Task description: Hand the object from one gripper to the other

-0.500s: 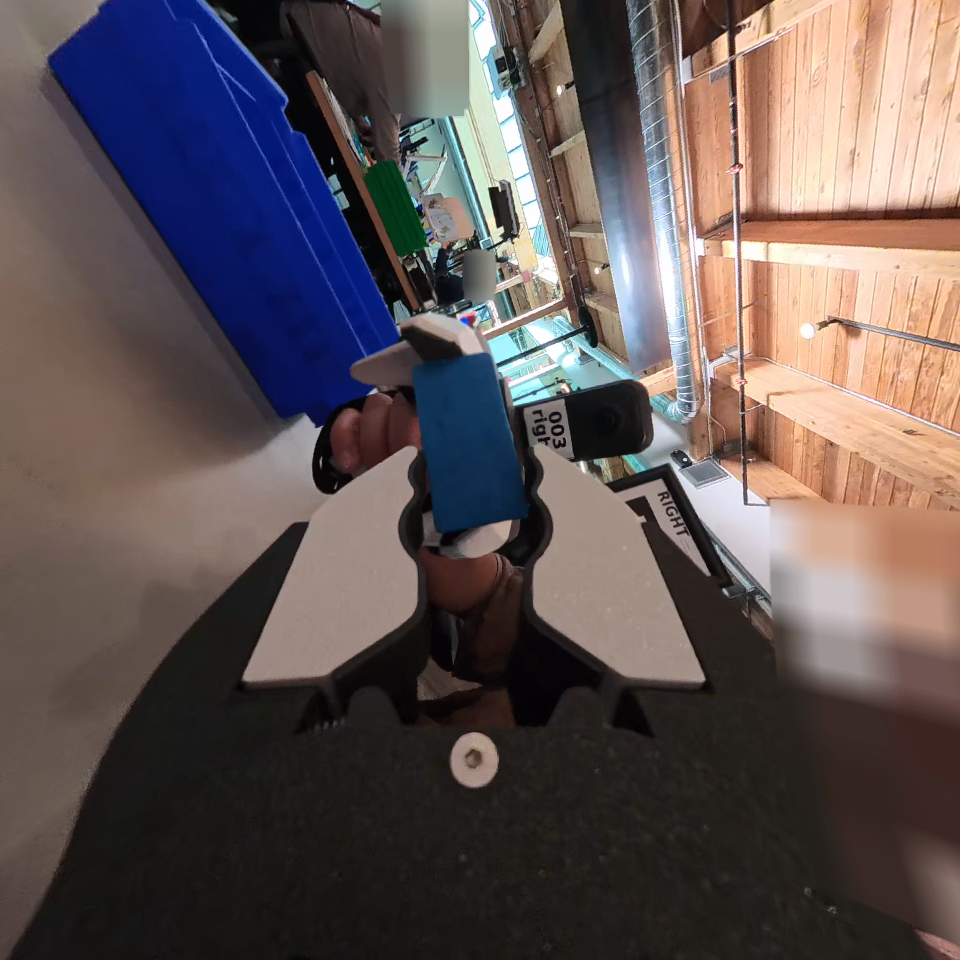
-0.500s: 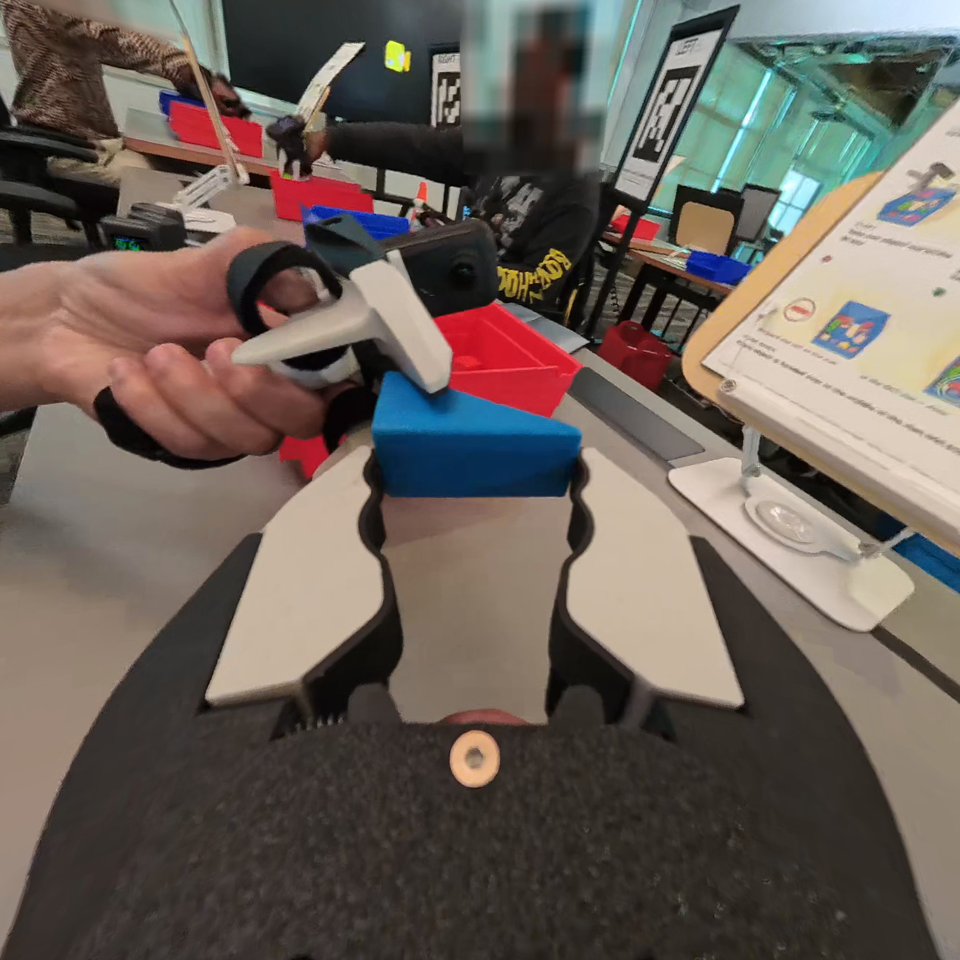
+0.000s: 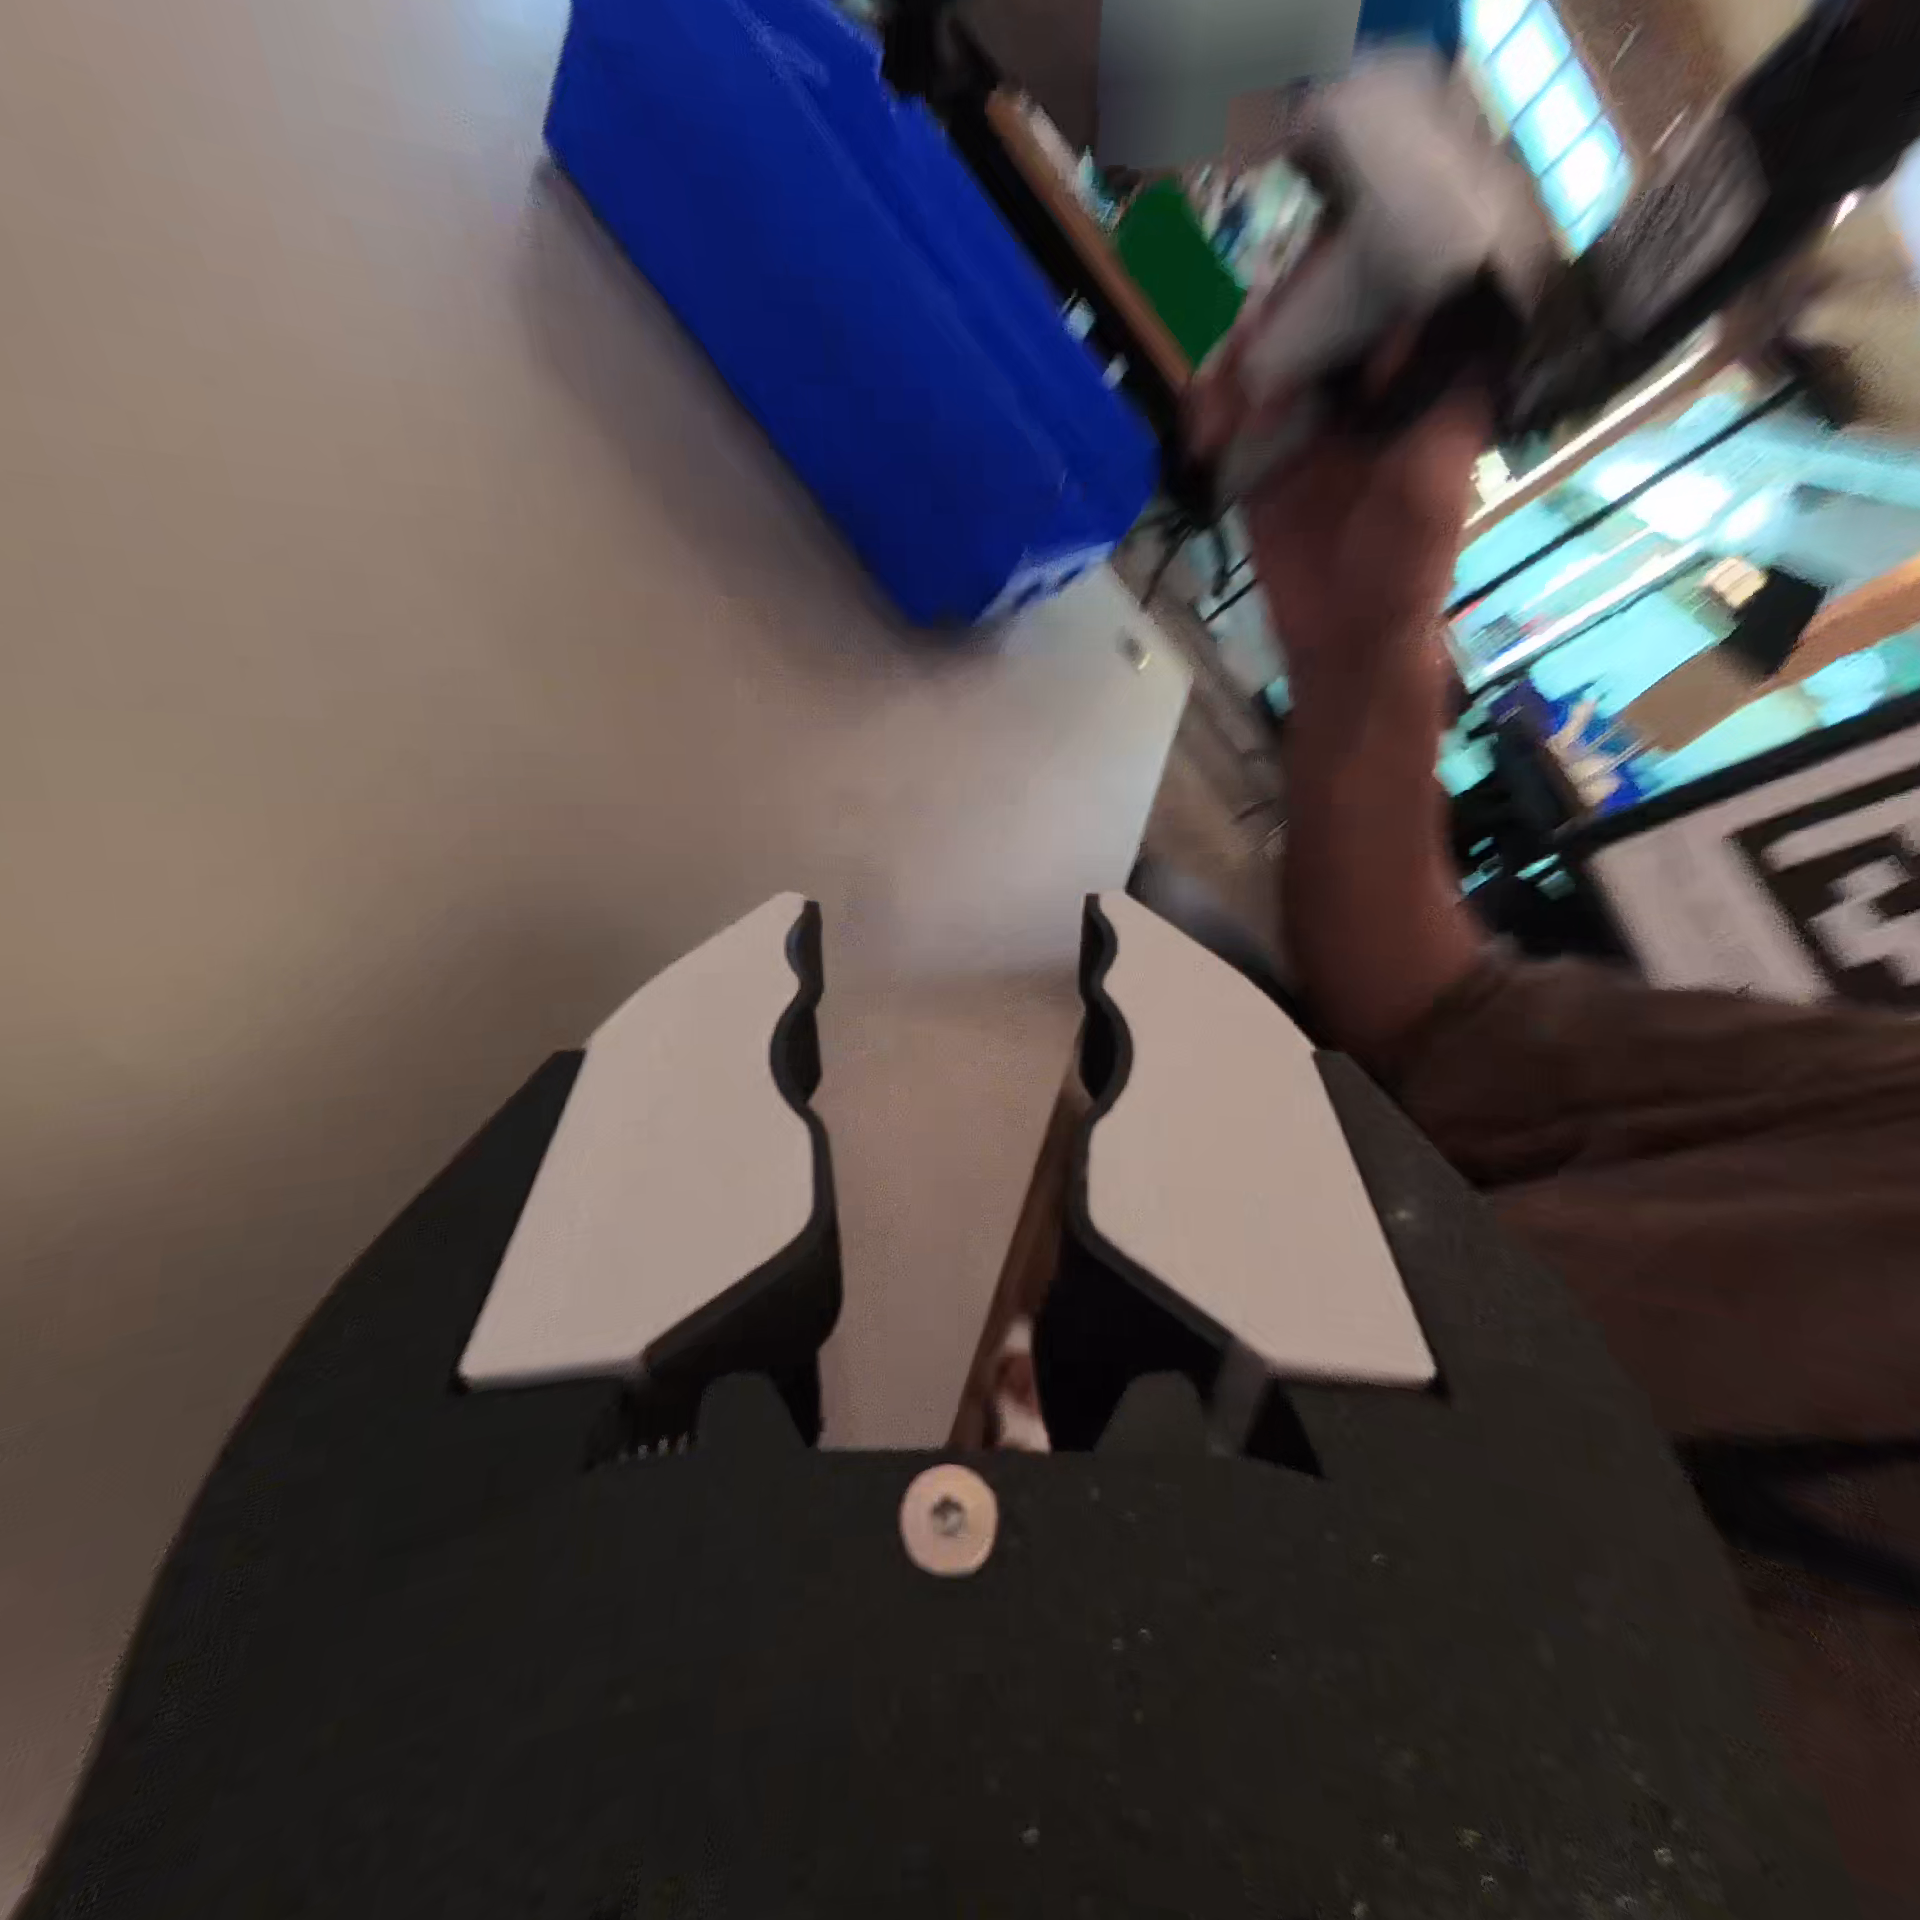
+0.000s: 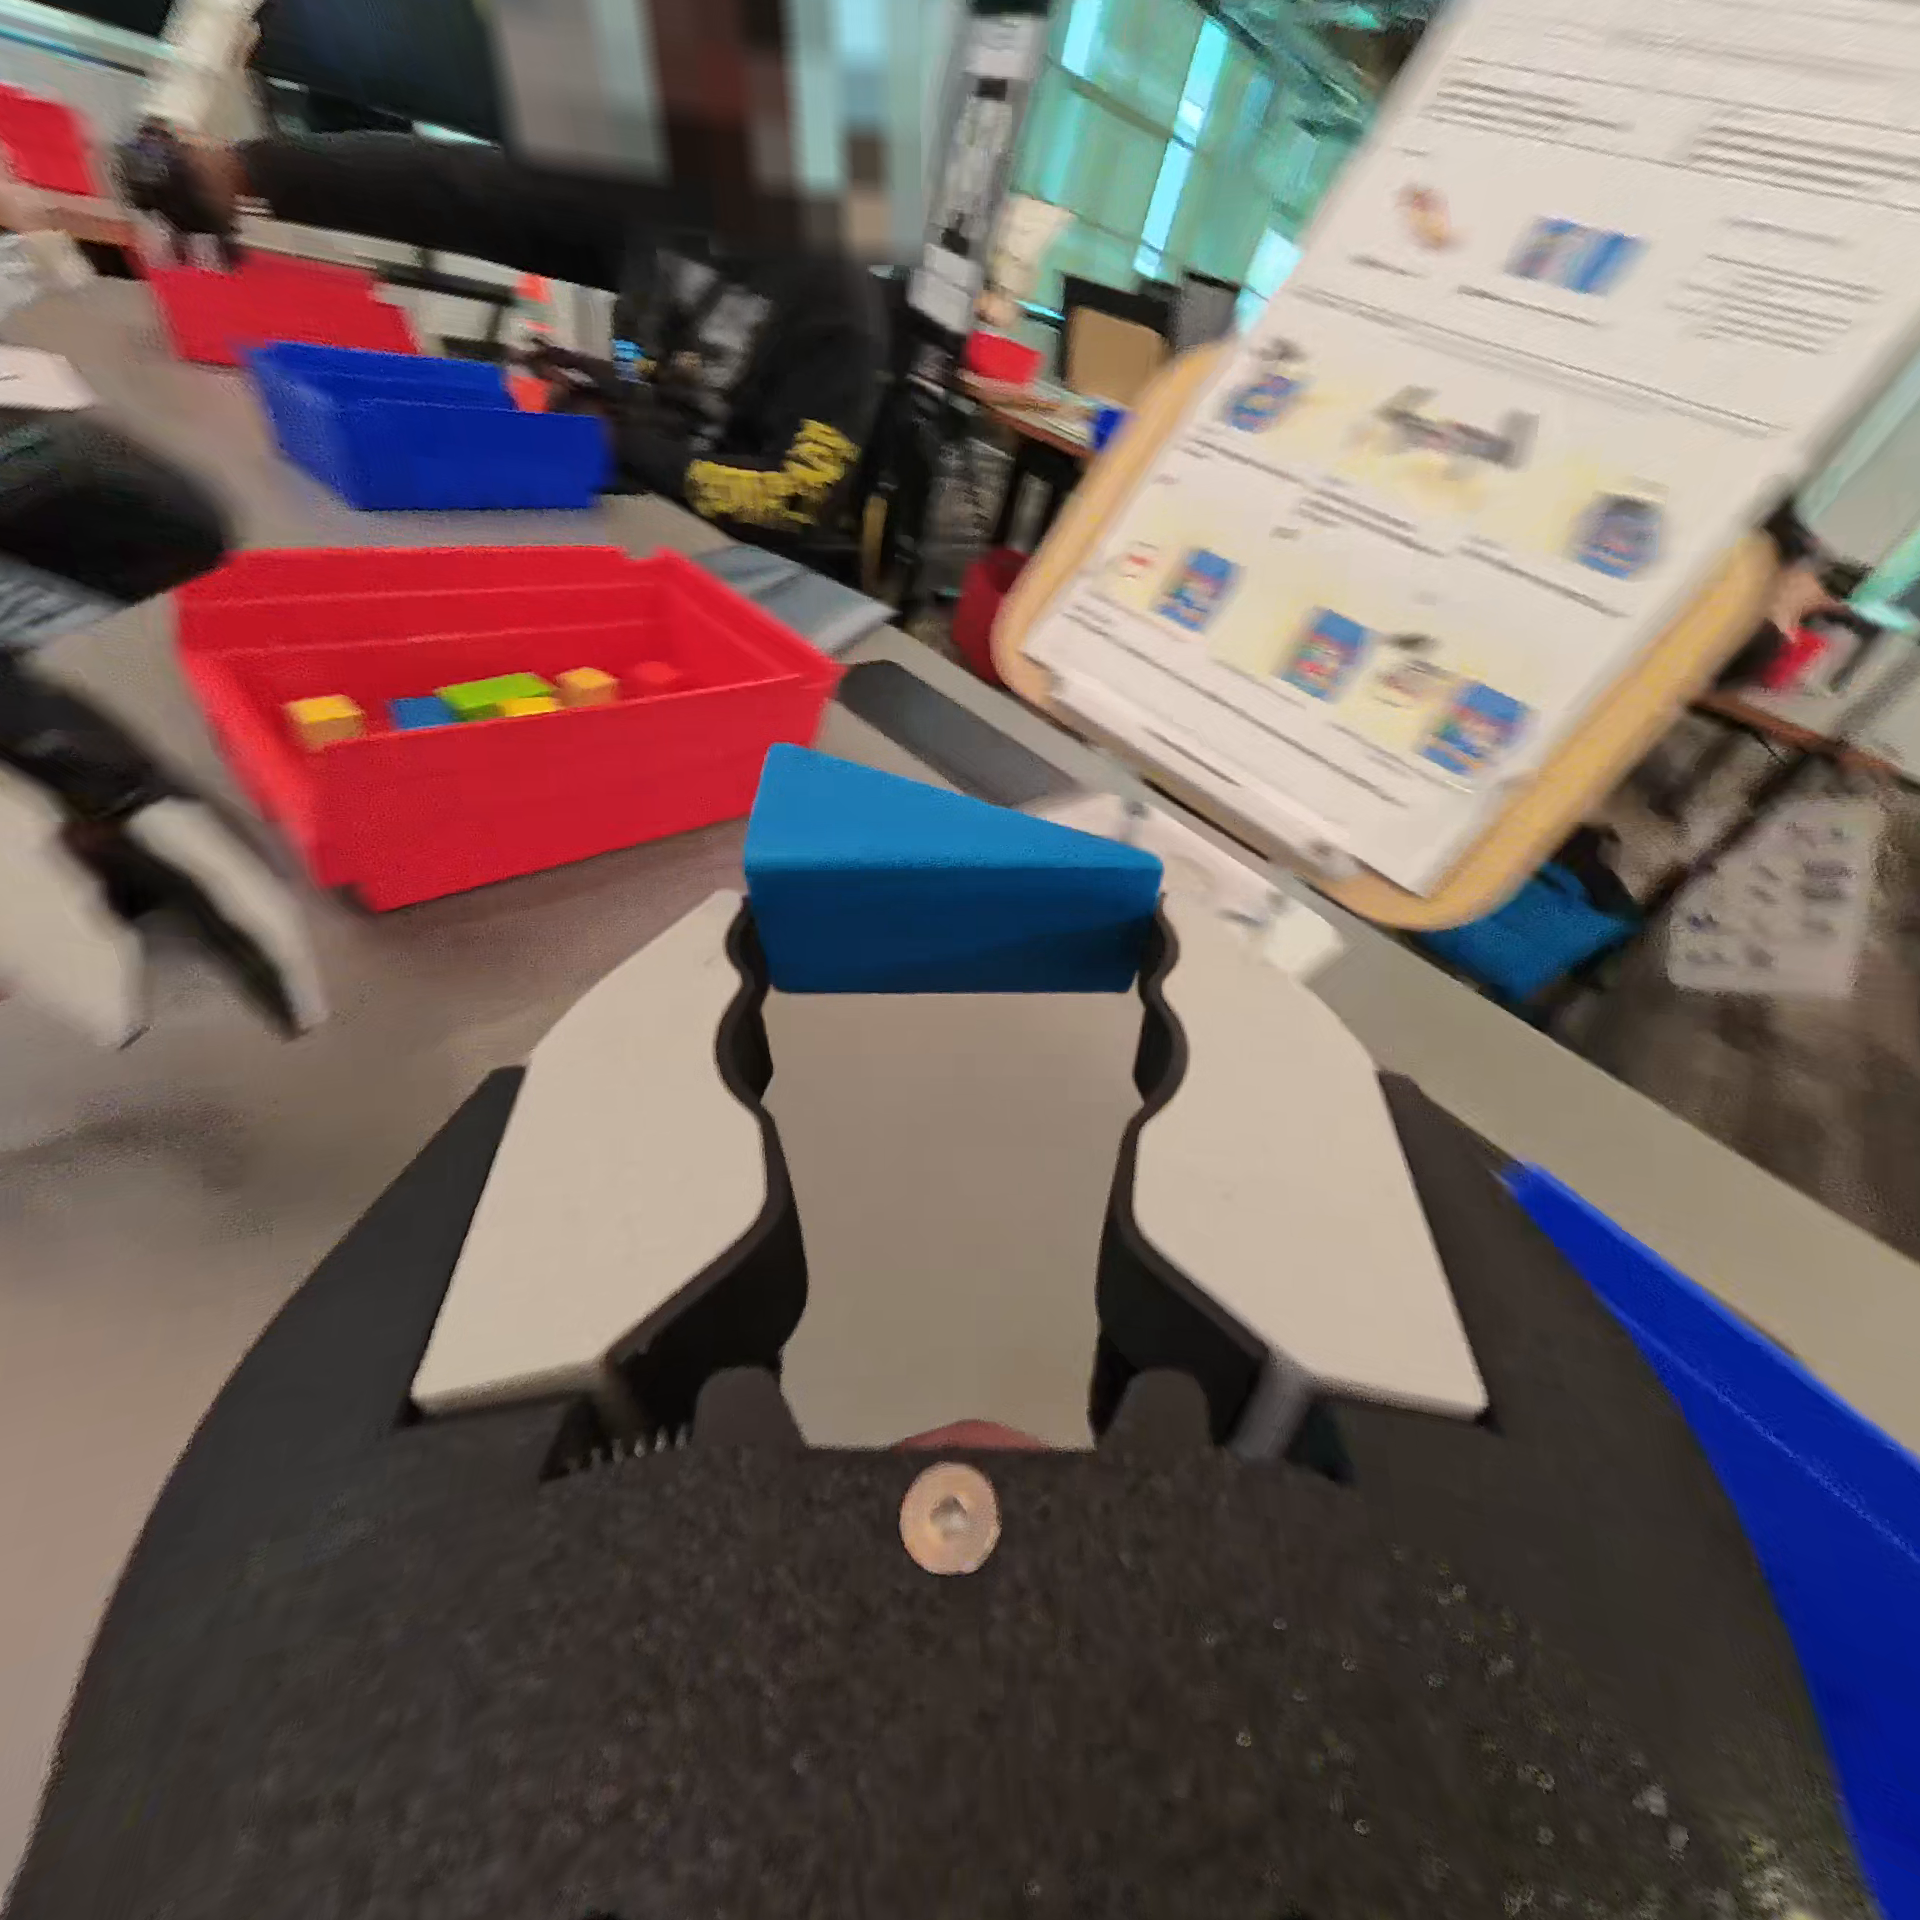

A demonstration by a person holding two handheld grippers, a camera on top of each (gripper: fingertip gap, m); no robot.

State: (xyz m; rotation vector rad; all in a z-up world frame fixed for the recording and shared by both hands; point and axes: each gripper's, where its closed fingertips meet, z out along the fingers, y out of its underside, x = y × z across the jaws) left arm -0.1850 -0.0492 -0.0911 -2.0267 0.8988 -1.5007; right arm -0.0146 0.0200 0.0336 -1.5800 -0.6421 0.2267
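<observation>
A blue wedge block (image 4: 935, 904) sits clamped between the tips of my right gripper (image 4: 948, 935), held in the air above the grey table (image 4: 312, 1091). My left gripper (image 3: 945, 925) is open and empty over the table (image 3: 312, 623). In the left wrist view the right gripper (image 3: 1382, 270) shows blurred at the upper right, held by a hand with a brown sleeve; the block is not visible there. In the right wrist view the left gripper (image 4: 156, 894) shows blurred at the far left edge, apart from the block.
A red bin (image 4: 499, 800) with several coloured blocks stands on the table ahead left, a blue bin (image 4: 416, 447) behind it. A blue bin (image 3: 831, 312) lies near the left gripper, its rim (image 4: 1714, 1403) showing at right. An instruction board (image 4: 1455, 520) on a stand is at right. People sit beyond.
The left gripper has let go of the blue block, opened and pulled away. The right gripper keeps the block and has swung right and apart from the left.
</observation>
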